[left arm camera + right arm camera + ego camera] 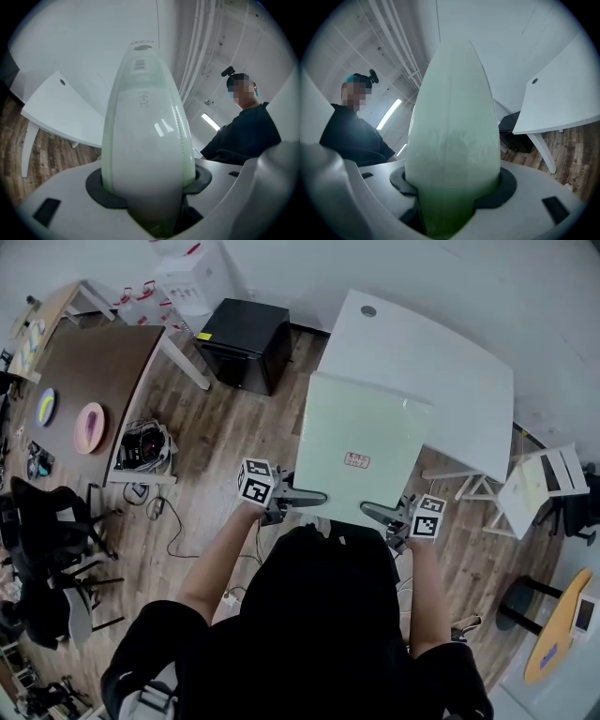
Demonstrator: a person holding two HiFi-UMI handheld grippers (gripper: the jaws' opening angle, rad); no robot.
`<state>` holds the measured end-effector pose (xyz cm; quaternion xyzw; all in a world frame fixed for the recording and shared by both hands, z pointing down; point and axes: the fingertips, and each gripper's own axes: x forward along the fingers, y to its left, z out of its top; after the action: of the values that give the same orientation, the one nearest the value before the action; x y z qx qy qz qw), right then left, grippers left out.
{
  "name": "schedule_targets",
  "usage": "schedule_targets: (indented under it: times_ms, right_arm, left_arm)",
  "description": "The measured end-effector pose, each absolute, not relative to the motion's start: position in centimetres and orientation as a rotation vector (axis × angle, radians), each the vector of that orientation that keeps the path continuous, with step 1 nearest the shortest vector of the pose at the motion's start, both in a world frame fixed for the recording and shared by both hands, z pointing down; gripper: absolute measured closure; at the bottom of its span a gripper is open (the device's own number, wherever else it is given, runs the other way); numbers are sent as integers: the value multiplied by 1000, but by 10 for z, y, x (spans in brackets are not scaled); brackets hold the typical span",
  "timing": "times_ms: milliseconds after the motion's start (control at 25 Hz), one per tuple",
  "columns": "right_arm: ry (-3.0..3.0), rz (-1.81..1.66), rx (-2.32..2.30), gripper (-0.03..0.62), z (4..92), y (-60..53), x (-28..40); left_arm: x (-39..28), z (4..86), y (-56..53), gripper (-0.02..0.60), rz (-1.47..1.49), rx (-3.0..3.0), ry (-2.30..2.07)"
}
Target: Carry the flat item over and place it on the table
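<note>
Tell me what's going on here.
A person stands in front of a white table, carrying a pale green flat panel with two handheld grippers. The left gripper and the right gripper are each clamped on the panel's near edge, one toward each corner. From the head view, the panel's far part overlaps the table while its near edge hangs over the wood floor, so it is not yet set down.

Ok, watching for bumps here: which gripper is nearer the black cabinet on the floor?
Left. The left gripper holds the flat green item at its near edge, on the side toward the black cabinet; the right gripper holds that edge farther off, toward the white chair.
</note>
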<state>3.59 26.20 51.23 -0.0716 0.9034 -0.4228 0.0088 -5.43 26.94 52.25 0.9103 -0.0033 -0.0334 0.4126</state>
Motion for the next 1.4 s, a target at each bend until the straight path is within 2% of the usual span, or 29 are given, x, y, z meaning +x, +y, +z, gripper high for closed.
schedule_targets:
  times_ms: [1000, 1400]
  right_arm:
    - [2739, -1459, -110, 286, 556, 46, 54]
    - [2725, -1535, -126, 286, 588, -7, 69]
  left_arm:
    - [-36, 562, 58, 287, -69, 2156, -106]
    - [-21, 594, 6, 287, -84, 2089, -113]
